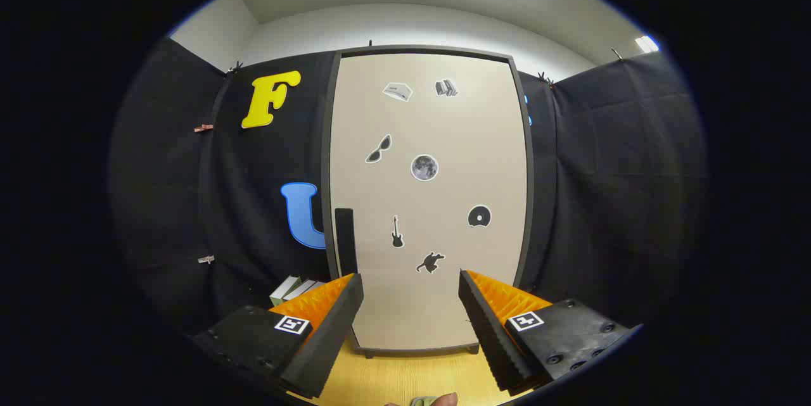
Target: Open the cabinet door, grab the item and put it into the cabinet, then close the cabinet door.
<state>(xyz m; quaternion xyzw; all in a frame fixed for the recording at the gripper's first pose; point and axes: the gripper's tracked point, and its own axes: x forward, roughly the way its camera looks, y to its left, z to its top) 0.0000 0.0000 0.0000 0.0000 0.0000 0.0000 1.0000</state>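
Observation:
A tall cabinet stands straight ahead, its beige door [427, 203] shut and dotted with small stickers. A black vertical handle [344, 240] sits at the door's lower left edge, just beyond the left fingertip. My gripper [410, 289] faces the door with its orange and black fingers wide apart and nothing between them. A stack of pale, book-like items [295, 289] lies left of the cabinet's foot, partly hidden behind the left finger [329, 323].
The cabinet stands on a light wooden surface [405, 377] that runs toward me between the fingers. Black cloth walls close in on both sides of the cabinet. A fingertip of a hand [437, 400] shows at the near edge below the gripper.

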